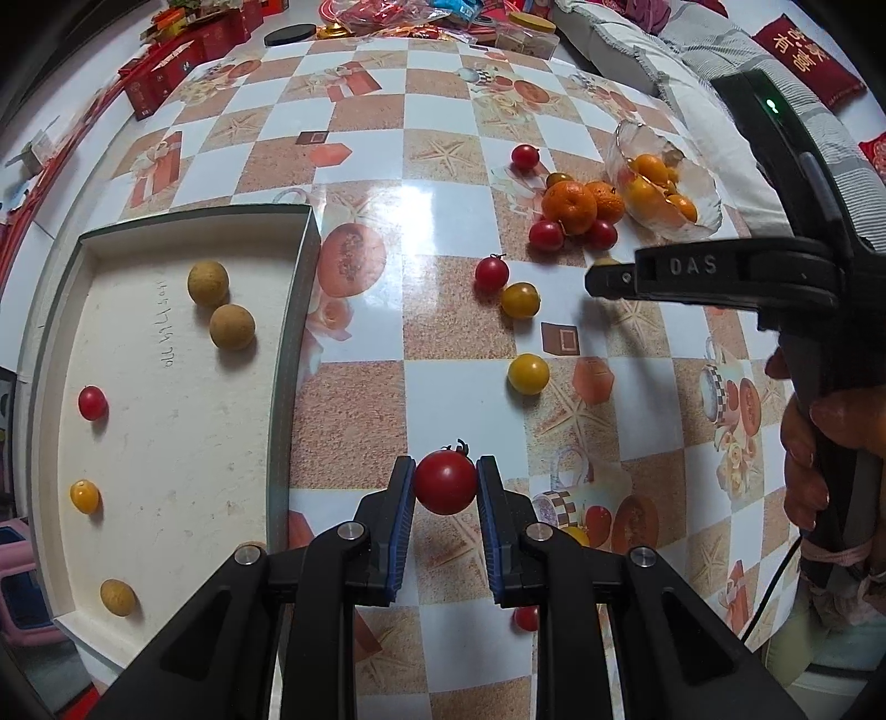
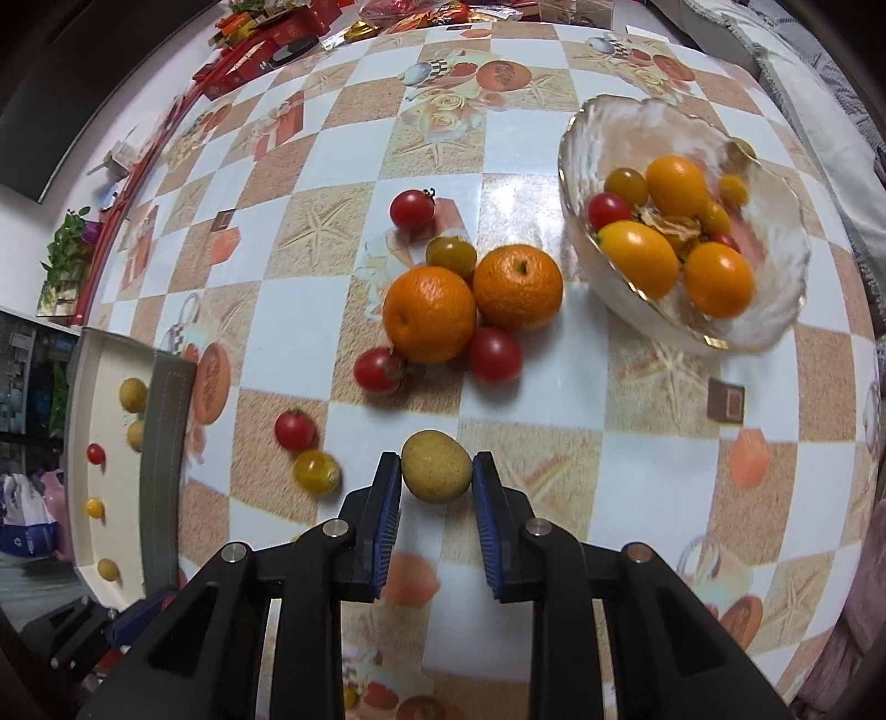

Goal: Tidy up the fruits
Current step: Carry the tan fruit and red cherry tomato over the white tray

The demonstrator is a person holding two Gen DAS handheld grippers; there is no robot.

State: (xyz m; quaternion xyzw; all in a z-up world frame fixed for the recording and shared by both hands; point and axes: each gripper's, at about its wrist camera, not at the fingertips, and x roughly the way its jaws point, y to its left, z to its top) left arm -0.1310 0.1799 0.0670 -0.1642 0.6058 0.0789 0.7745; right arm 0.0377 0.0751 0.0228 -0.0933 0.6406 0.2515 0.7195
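Observation:
My left gripper (image 1: pixel 446 481) is shut on a red cherry tomato (image 1: pixel 446 483) above the table, right of the shallow cream box (image 1: pixel 166 443). The box holds tan longans (image 1: pixel 208 283), a red tomato (image 1: pixel 92 402) and a yellow tomato (image 1: pixel 85 496). My right gripper (image 2: pixel 436 471) is shut on a tan longan (image 2: pixel 436 466); it also shows in the left wrist view (image 1: pixel 603 279). Two oranges (image 2: pixel 429 314) with red tomatoes (image 2: pixel 494 355) lie ahead. A tilted glass bowl (image 2: pixel 775 327) at the right holds kumquats and small tomatoes.
Loose red and yellow tomatoes (image 1: pixel 529 374) lie on the checkered tablecloth (image 1: pixel 443 166) between the box and the oranges. Red boxes and packets (image 1: pixel 183 55) crowd the far edge. A cushioned sofa (image 1: pixel 692 50) stands beyond the right side.

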